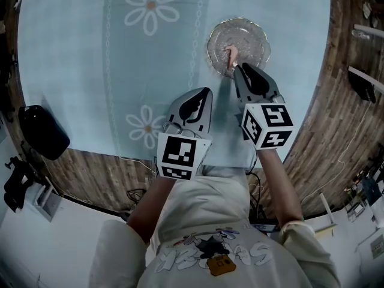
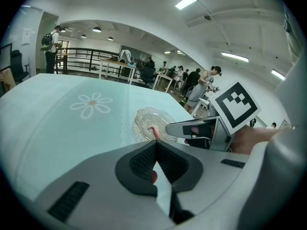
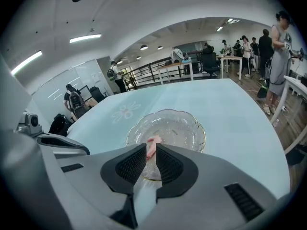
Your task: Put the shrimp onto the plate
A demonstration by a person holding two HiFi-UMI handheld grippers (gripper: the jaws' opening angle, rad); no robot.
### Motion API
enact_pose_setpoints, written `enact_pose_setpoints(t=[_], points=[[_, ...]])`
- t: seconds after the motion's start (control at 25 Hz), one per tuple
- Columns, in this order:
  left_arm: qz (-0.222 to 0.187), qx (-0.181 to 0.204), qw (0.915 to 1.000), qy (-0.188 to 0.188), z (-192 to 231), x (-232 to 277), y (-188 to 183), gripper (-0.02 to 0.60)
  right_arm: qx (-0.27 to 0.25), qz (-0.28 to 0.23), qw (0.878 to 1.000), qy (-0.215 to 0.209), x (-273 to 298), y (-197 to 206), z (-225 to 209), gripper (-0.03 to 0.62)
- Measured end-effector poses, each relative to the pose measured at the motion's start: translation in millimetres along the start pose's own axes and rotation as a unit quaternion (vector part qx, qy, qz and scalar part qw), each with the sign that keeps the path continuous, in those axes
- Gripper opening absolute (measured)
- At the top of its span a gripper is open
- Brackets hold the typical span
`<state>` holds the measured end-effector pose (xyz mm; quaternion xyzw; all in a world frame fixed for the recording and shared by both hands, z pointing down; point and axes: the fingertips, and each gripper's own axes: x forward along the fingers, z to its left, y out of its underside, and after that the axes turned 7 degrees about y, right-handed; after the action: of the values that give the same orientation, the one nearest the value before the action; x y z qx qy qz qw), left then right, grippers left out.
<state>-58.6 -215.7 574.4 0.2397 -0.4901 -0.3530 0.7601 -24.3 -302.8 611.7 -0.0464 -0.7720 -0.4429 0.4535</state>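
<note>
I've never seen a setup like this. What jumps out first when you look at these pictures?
A small pink shrimp is pinched in the right gripper, just over a clear glass plate on the right side of the table. The left gripper sits shut and idle beside it, nearer the person. Under both is a pale blue tablecloth printed with white daisies.

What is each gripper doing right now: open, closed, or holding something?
Left gripper: closed, holding nothing.
Right gripper: closed on the shrimp, over the plate.
</note>
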Motion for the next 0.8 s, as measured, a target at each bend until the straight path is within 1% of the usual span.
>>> enact_pose_setpoints(t=[0.36, 0.8], points=[[-0.009, 0.015, 0.9998, 0.009, -10.7, -22.6, -4.3, 0.008, 0.0, -0.019, 1.0, 0.008, -25.7, -0.7, 16.2, 0.069], [-0.02, 0.039, 0.9988, 0.024, -26.0, -60.2, -15.5, 0.008, -0.017, -0.046, 0.999, 0.016, -70.1, -7.1, 44.3, 0.064]])
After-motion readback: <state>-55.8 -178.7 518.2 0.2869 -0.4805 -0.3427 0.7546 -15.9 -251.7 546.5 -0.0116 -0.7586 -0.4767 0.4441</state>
